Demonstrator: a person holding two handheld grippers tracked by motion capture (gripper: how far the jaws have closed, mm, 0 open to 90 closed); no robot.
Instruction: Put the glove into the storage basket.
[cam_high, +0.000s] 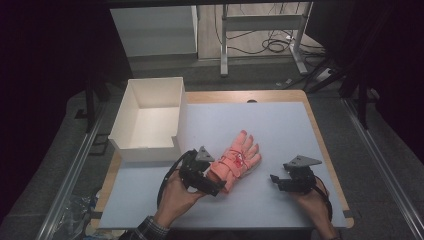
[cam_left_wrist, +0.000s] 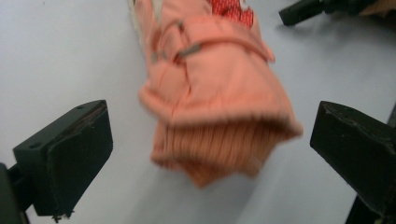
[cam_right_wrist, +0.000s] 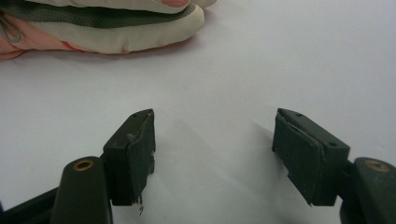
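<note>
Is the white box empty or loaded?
Empty: the high view shows the white box with a bare floor; the glove lies on the table outside.

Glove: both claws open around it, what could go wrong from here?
1. The left claw stands wide at the cuff of the glove without pressing it; closing now may catch only the ribbed knit edge, which could slip out.
2. The right claw is open and apart from the glove, so nothing steadies the limp fingers if lifted toward the white box.

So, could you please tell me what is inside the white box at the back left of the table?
The white box shows a bare white floor and inner walls; the strip behind its near wall is hidden.
</note>
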